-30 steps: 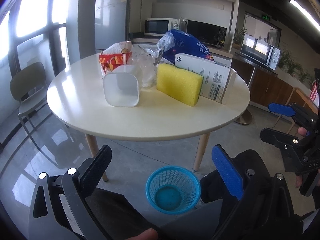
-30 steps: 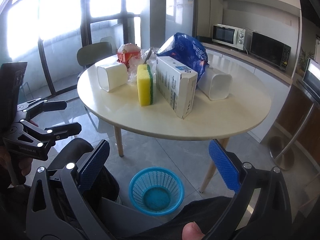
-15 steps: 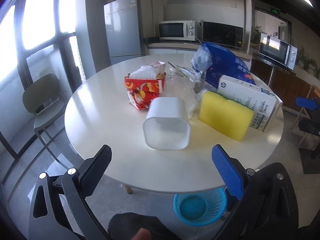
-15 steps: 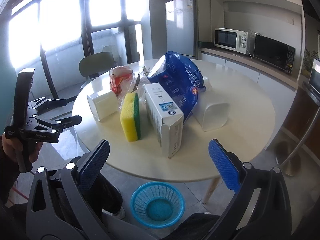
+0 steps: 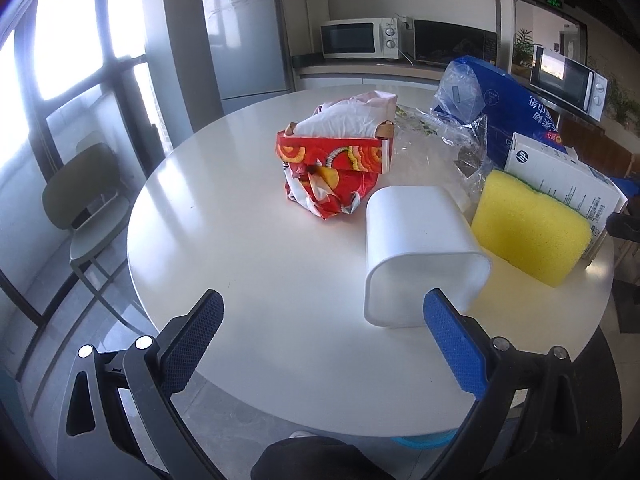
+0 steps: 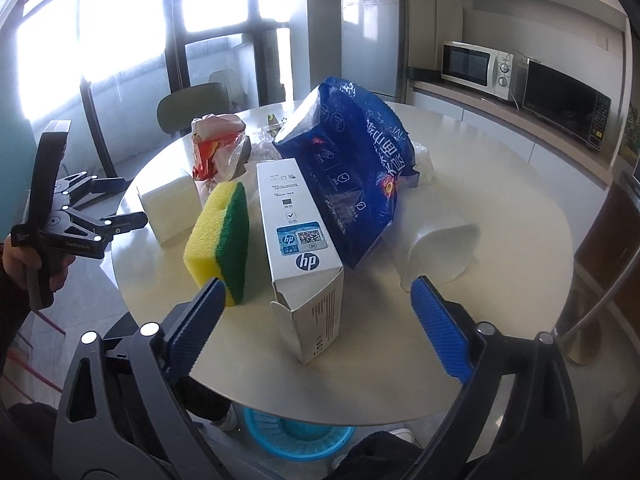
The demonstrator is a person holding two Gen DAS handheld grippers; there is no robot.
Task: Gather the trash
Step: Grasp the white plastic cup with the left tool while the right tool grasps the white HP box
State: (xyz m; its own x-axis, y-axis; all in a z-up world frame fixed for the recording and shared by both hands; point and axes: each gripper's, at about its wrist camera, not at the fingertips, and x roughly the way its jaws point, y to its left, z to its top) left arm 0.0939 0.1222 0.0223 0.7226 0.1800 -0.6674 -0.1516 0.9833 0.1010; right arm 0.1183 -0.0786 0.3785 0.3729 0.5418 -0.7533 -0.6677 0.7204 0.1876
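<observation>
On the round white table (image 5: 248, 248) lie a crumpled red snack bag (image 5: 332, 168), clear plastic wrap (image 5: 436, 140), a blue plastic bag (image 6: 360, 160), a white HP box (image 6: 300, 248), a yellow-green sponge (image 6: 220, 236) and two tipped white cups (image 5: 420, 252) (image 6: 436, 248). My left gripper (image 5: 324, 344) is open and empty over the table's near edge, facing the red bag. My right gripper (image 6: 316, 320) is open and empty, with the HP box end between its fingers' line. A blue basket (image 6: 296, 436) stands on the floor under the table.
A grey-green chair (image 5: 84, 204) stands left of the table by the windows. A fridge (image 5: 248, 36) and microwaves (image 5: 360, 38) line the back counter. A person's dark-clothed legs show at the bottom of both views.
Both grippers have risen and moved in toward the table; the table items look larger and closer. The basket has slid mostly out of sight under the table edge. Both stay open.
</observation>
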